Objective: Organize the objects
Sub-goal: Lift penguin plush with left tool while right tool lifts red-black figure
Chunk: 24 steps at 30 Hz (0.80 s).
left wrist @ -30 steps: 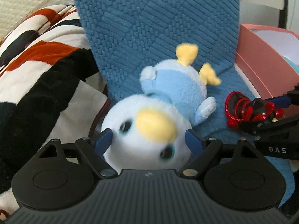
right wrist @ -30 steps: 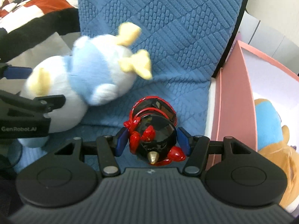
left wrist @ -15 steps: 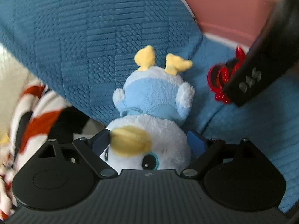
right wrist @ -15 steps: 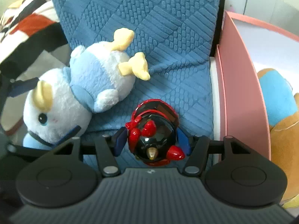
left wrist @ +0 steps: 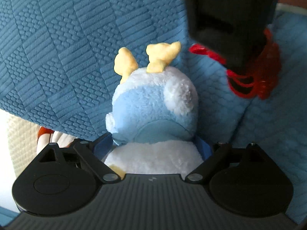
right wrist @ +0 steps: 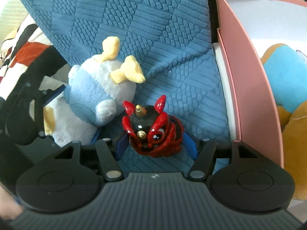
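Where the striped red, black and white fleece blanket (right wrist: pixel 28 53) bunches at the far left, it gives way to one quilted blue textured cover (right wrist: pixel 122 15) on which both toys lie. The left tongs (left wrist: pixel 153 147), their jaws just having widened, bracket the white head of the single fluffy pale-blue and white plush bird with yellow felt feet (left wrist: pixel 155 103), blue pads touching the fur on either side. Just right of the bird, touching its wing, sits one glossy red and black horned figurine with gold tips (right wrist: pixel 151 128) between the right tongs (right wrist: pixel 156 145), whose jaws have just been easing apart and stand slightly clear of it. In the left wrist view the right tool's blurred black body hides most of that figurine. Farthest right stands one smooth pink open box (right wrist: pixel 247 72), holding one orange and turquoise plush toy (right wrist: pixel 284 72).
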Available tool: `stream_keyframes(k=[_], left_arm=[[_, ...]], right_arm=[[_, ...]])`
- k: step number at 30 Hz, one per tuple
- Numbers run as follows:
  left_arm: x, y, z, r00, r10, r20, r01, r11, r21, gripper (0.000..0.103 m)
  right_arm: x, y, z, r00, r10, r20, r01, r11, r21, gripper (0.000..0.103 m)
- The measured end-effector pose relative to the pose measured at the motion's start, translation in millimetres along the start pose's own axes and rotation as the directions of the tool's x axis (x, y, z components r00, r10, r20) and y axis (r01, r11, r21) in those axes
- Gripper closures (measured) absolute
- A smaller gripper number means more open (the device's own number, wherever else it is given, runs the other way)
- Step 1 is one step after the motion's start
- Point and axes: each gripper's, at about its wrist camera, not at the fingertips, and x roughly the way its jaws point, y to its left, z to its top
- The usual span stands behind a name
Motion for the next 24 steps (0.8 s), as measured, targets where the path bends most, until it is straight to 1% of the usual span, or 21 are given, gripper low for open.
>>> stream_keyframes(k=[5,14,16,19,21,22,24], left_arm=[[17,7,-2,0.999,0.002,-0.048,-0.003,1.0,-0.016,0.007],[32,35,-12,0.994,-0.059,-0.092,0.046,0.99,-0.135,0.007],[35,40,-14,0.992,-0.072,-0.104,0.054,0.985,-0.166,0.007],[44,47,-16,0.988,-0.085,-0.132,0.056,0.977,-0.204,0.005],[51,51,-19,0.984,-0.089,-0.156,0.052,0.973,-0.226,0.003],[48,48,-20,0.982,-0.089,-0.167,0.048,0.971,-0.236,0.003],[52,52,-23,0.979,-0.095,-0.179,0.046,0.964,-0.261,0.003]], right_arm=[[6,0,-2,1.0,0.013,-0.008,-0.013,1.0,0.003,0.039],[20,-9,-4,0.997,0.073,-0.031,-0.068,0.99,0.126,0.039],[22,-7,-6,0.997,0.067,-0.026,-0.064,0.991,0.115,0.039],[27,3,-10,0.999,0.032,-0.028,-0.031,0.998,0.059,0.039],[31,5,-11,0.999,0.021,-0.035,-0.02,0.999,0.045,0.039],[33,5,-11,0.999,0.016,-0.039,-0.014,0.999,0.042,0.039],[35,7,-11,0.999,0.005,-0.04,-0.003,1.0,0.031,0.037]])
